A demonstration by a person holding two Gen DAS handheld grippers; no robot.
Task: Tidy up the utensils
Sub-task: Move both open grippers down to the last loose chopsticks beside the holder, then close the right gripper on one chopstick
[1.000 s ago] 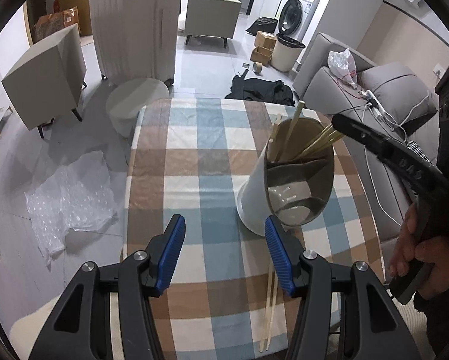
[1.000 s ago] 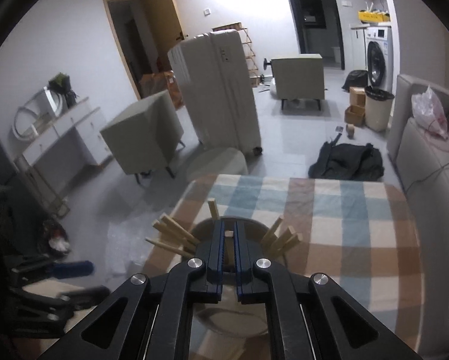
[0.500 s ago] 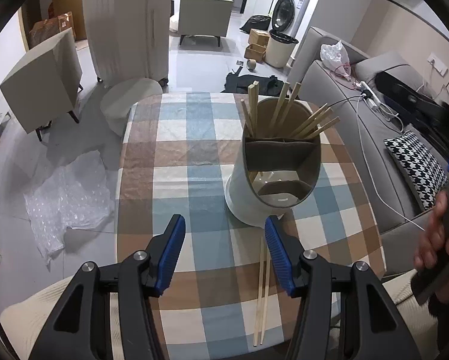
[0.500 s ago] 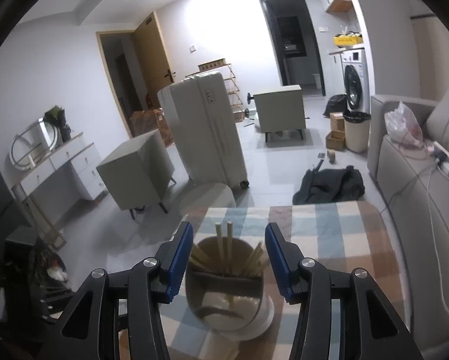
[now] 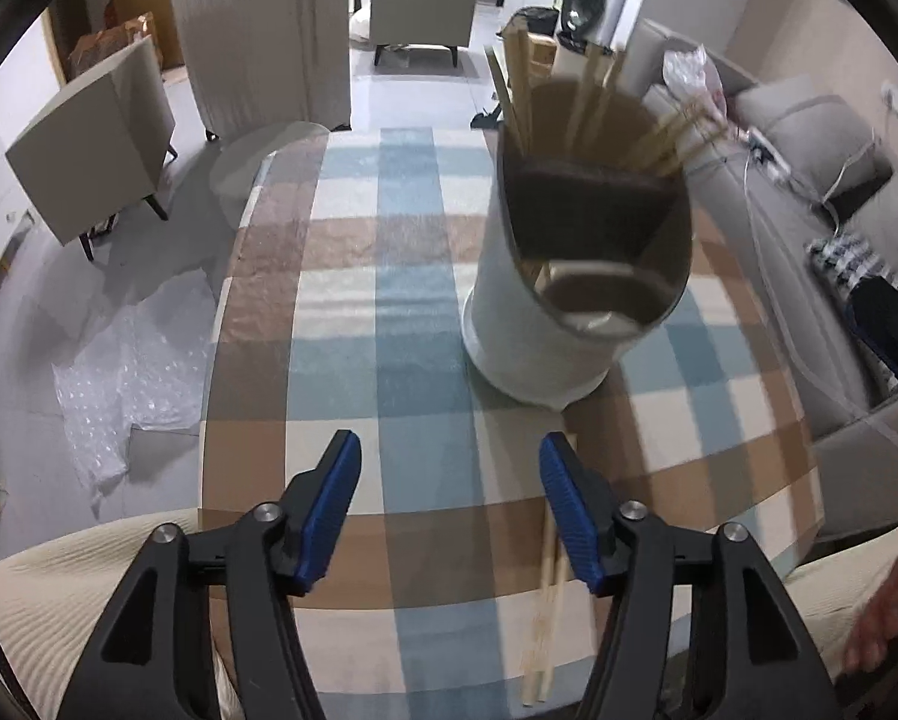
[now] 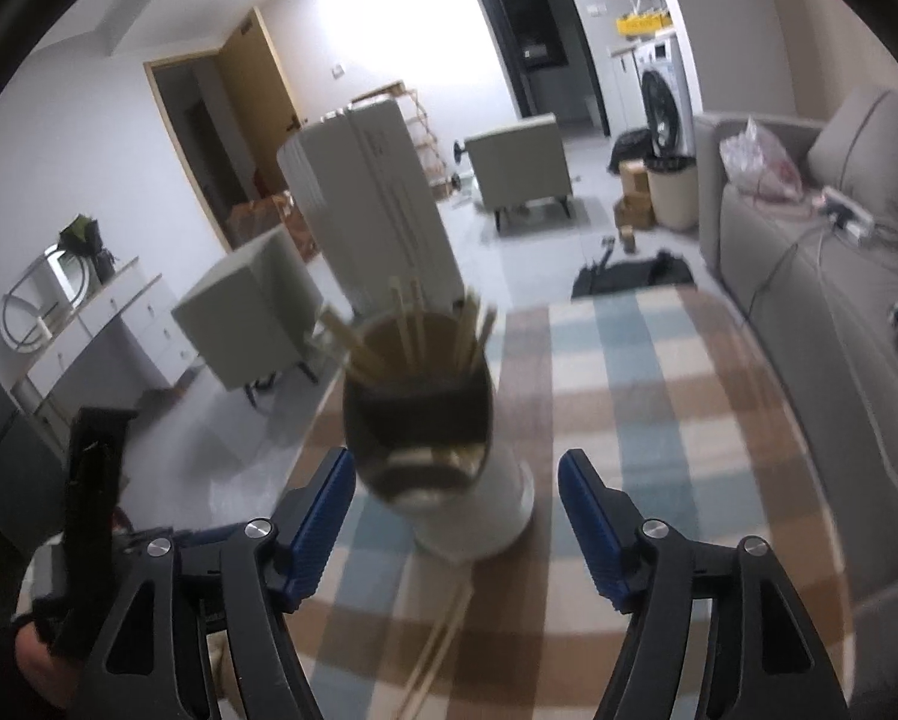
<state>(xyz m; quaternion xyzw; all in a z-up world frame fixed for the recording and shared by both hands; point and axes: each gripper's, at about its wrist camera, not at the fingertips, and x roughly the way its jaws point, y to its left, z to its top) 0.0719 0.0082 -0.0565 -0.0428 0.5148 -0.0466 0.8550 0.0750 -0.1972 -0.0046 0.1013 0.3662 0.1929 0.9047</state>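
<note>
A white utensil holder (image 5: 539, 336) with a brown divided inside stands on the checked tablecloth (image 5: 401, 300), several wooden chopsticks (image 5: 518, 84) sticking out of its far compartment. A loose pair of chopsticks (image 5: 548, 600) lies on the cloth by the near edge. My left gripper (image 5: 449, 462) hovers low over the cloth just left of that pair, jaws opening, nothing between them. In the right wrist view my right gripper (image 6: 456, 477) is drawn back from the holder (image 6: 449, 468), jaws opening wide and empty. The loose chopsticks (image 6: 437, 654) lie below it.
The table's near edge (image 5: 509, 684) is close under my left gripper, with a person's cream-clad legs (image 5: 59, 588) beyond it. A grey sofa (image 5: 809, 192) runs along the right. A hand (image 5: 887, 618) shows at the lower right.
My right gripper let go of a chopstick in the holder, opened wide and pulled back. My left gripper sank toward the cloth beside the loose pair and opened a little.
</note>
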